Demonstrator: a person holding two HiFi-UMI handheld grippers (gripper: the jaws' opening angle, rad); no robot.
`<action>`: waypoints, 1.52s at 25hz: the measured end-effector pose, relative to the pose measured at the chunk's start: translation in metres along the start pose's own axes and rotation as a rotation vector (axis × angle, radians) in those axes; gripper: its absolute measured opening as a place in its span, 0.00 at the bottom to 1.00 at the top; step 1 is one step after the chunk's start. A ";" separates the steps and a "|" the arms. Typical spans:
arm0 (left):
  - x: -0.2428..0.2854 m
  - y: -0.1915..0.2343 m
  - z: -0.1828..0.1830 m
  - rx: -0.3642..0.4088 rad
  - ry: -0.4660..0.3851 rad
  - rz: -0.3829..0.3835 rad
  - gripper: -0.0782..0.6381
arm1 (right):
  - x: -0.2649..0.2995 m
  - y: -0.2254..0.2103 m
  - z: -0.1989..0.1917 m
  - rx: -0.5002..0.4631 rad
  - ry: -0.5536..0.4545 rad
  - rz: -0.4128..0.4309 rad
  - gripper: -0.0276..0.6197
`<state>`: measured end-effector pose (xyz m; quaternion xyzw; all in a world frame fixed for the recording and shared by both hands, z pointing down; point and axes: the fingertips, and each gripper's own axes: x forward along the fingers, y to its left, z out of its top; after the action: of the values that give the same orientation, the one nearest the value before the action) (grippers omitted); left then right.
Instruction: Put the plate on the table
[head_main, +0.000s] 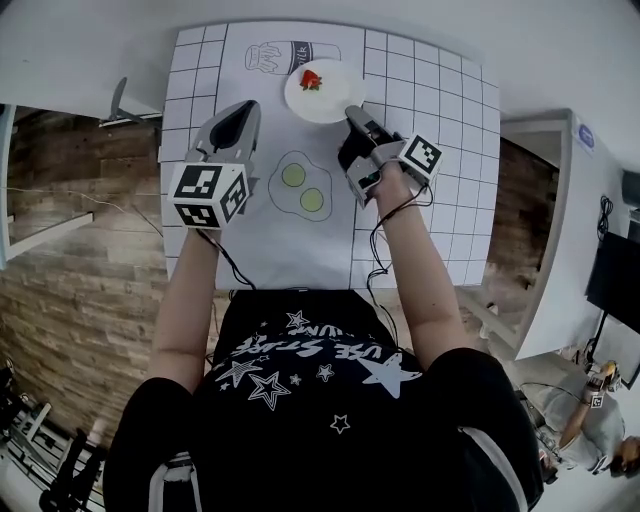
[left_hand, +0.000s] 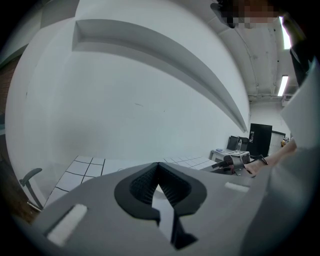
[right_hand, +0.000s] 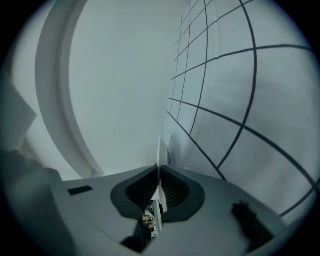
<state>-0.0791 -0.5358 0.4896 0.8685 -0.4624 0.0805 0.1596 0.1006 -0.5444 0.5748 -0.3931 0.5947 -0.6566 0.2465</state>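
In right hand-held gripper (right_hand: 158, 170), plate (right_hand: 159, 149) edge-on

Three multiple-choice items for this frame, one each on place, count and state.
1. Where is the plate? A on the floor; B by the drawn milk bottle, at the mat's far end; C in the person's lap.
2. How many strawberries are on the plate? A one; B three; C none.
3. The right gripper is: A wide open; B out of view; C shut on the plate's rim.
Answers: B, the head view shows it beside the bottle drawing; A, a single red berry; C, the rim sits pinched between its jaws.
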 end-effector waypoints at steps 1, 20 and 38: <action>0.001 0.001 -0.001 -0.001 0.000 0.001 0.12 | 0.001 -0.002 0.000 -0.002 0.001 -0.006 0.08; 0.009 0.011 -0.010 -0.021 0.006 0.029 0.12 | 0.006 -0.023 0.007 -0.086 -0.021 -0.220 0.07; 0.004 0.008 -0.004 -0.016 -0.003 0.043 0.12 | 0.012 -0.019 0.012 -0.252 0.069 -0.276 0.22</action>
<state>-0.0837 -0.5414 0.4965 0.8573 -0.4816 0.0789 0.1640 0.1062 -0.5582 0.5961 -0.4758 0.6206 -0.6179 0.0822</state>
